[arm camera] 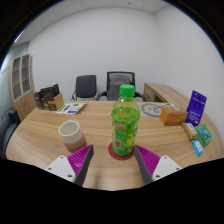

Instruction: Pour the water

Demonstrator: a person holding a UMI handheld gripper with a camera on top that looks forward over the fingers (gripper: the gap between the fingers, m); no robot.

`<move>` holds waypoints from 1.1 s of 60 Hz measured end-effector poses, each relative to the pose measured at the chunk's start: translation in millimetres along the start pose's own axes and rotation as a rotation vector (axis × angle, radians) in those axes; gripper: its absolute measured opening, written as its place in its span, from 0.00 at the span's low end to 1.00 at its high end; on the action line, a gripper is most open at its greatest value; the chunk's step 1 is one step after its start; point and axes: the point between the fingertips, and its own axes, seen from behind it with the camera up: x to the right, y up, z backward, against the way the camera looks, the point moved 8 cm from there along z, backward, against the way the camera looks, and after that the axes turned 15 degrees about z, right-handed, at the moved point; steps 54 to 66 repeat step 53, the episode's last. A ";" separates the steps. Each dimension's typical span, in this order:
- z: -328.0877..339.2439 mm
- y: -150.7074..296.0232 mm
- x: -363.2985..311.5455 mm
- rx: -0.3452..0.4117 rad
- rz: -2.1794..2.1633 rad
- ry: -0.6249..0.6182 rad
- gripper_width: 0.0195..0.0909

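A green bottle [124, 124] with a green cap and a yellow-green label stands upright on a round red coaster [120, 152] on the wooden table [100, 125]. A beige paper cup [70, 133] stands to the bottle's left, just beyond my left finger. My gripper [113, 160] is open, its purple pads [82, 158] spread wide. The bottle stands just ahead of the fingers, centred between them, with clear gaps at both sides. Nothing is held.
An orange box [172, 116], a purple box [196, 106] and small blue packs [203, 134] lie on the table's right side. A round plate [153, 108] sits behind the bottle. Booklets [70, 107] lie at the left. Two office chairs [103, 86] stand beyond the table.
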 end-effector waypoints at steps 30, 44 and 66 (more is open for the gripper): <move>128.6 85.2 -76.0 -0.016 -0.121 -0.063 0.89; 148.3 117.3 -81.0 0.046 -0.077 -0.107 0.89; 149.0 123.9 -84.1 0.048 -0.070 -0.117 0.89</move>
